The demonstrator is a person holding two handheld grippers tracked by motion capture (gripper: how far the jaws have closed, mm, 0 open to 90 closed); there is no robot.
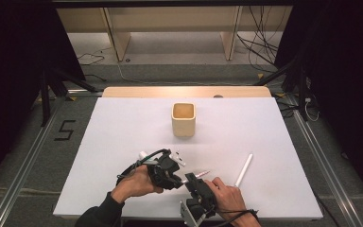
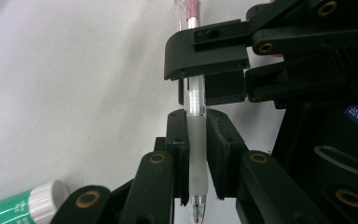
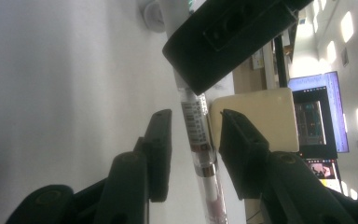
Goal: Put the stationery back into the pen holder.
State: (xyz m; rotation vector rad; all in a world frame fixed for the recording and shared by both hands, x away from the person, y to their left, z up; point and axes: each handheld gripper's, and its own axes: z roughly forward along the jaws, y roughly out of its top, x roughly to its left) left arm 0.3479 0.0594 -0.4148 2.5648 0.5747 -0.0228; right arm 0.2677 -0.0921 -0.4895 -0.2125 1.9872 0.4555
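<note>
On the matte white counter (image 1: pixel 123 127), the left gripper (image 1: pixel 171 171) has its black jaws clamped on the frosted rubber grip of a slim clear plastic pen (image 2: pixel 196 140), whose pink-ended barrel runs rightward, lifted off the surface. Beside that gripper lies a white-capped glue stick (image 2: pixel 25 205) with a green label. The right gripper (image 1: pixel 194 182) straddles the pen's barcoded barrel (image 3: pixel 196 130); its jaws stand apart, with gaps on both sides of the pen. Farther back stands a square, cream, smooth-walled cup (image 1: pixel 184 120). At the right lies a thin white cylindrical stick (image 1: pixel 244 169).
</note>
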